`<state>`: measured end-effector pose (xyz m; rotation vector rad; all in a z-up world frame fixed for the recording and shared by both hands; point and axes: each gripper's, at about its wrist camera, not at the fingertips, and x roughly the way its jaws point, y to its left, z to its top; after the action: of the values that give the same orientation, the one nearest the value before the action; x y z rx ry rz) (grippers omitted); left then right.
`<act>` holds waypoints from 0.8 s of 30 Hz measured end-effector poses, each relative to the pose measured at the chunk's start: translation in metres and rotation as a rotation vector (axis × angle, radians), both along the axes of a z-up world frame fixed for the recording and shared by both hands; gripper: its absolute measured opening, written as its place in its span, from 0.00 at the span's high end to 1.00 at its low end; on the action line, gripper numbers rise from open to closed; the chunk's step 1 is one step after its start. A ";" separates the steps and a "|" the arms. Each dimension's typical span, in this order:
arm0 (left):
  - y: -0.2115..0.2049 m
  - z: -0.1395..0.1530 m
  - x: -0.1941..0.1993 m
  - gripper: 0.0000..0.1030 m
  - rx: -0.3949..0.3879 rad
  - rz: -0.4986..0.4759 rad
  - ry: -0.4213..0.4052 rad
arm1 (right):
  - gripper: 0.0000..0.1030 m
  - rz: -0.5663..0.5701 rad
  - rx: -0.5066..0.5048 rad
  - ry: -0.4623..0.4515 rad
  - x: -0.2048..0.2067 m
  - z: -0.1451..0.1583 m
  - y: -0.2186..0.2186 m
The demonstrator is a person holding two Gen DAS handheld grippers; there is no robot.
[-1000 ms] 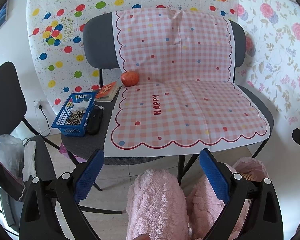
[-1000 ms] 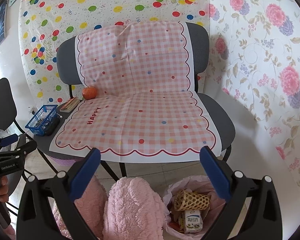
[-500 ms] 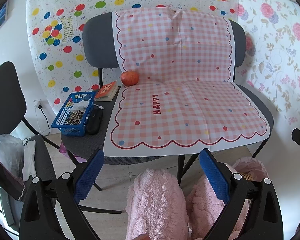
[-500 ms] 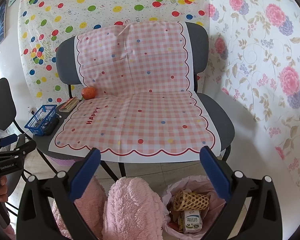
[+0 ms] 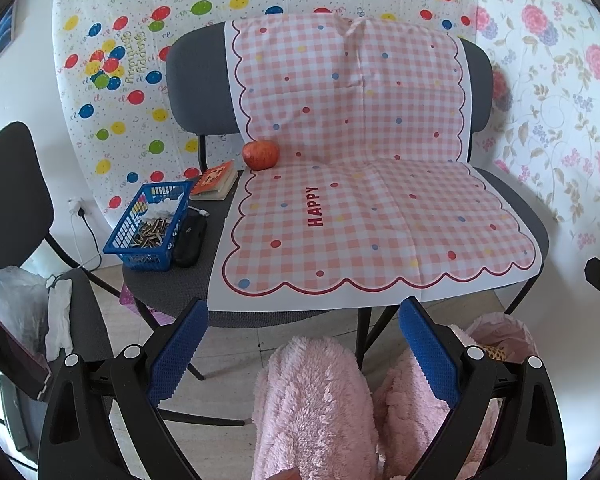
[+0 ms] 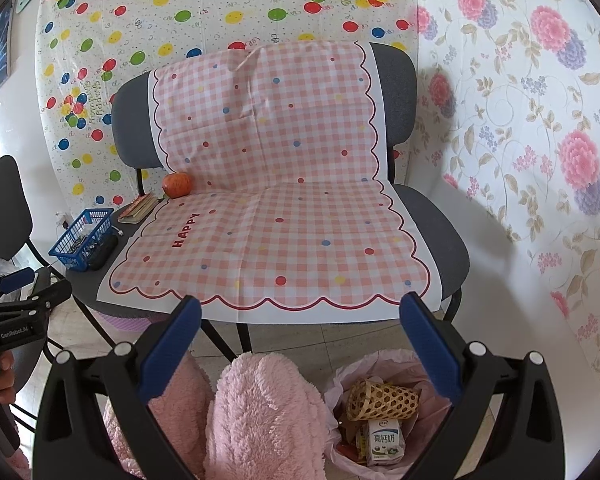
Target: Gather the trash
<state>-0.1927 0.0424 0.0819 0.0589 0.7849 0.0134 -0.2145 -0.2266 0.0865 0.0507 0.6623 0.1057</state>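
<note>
Left gripper [image 5: 302, 344] wide open, nothing held, hovering low at 6 o'clock in front of the bench. At 9 o'clock on the bench seat: blue basket [image 5: 150, 230] with white crumpled paper [image 5: 162, 206] and small dark bits inside, probably the only trash left to collect. Paper looks light, soft, crushable; pinch a raised fold at the top, not the basket rim. Black case [image 5: 190, 236] just beside the basket, book [image 5: 216, 180] behind, apple [image 5: 261, 155] at 11 o'clock on the checked cloth [image 5: 380, 208]; the cloth otherwise bare. Right gripper [image 6: 300, 342] also wide open and empty. Trash bag [image 6: 380, 412] on the floor at 5 o'clock in the right wrist view, holding a woven cone [image 6: 382, 400] and milk carton [image 6: 384, 442]. Both light, the carton stiff. Task looks nearly done.
</note>
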 end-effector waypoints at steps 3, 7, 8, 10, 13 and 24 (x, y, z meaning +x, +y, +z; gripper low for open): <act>0.000 -0.002 0.000 0.08 0.002 0.000 0.003 | 0.06 0.000 0.001 0.001 -0.001 -0.002 0.000; 0.000 -0.002 0.000 0.08 0.000 0.000 0.003 | 0.06 -0.002 0.004 0.000 -0.002 -0.004 0.000; 0.000 -0.002 -0.001 0.08 0.001 -0.001 0.001 | 0.06 -0.001 0.004 0.001 -0.001 -0.004 0.000; 0.000 -0.003 0.000 0.08 0.004 -0.002 0.000 | 0.06 -0.001 0.004 0.001 -0.002 -0.004 0.000; -0.001 -0.003 0.000 0.08 0.006 -0.002 0.002 | 0.06 -0.002 0.004 0.003 -0.001 -0.005 -0.001; -0.002 -0.009 0.005 0.08 0.033 -0.006 -0.010 | 0.06 -0.021 0.010 0.033 0.007 -0.015 0.000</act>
<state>-0.1878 0.0402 0.0726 0.0921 0.7743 0.0210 -0.2077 -0.2267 0.0710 0.0692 0.6944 0.0880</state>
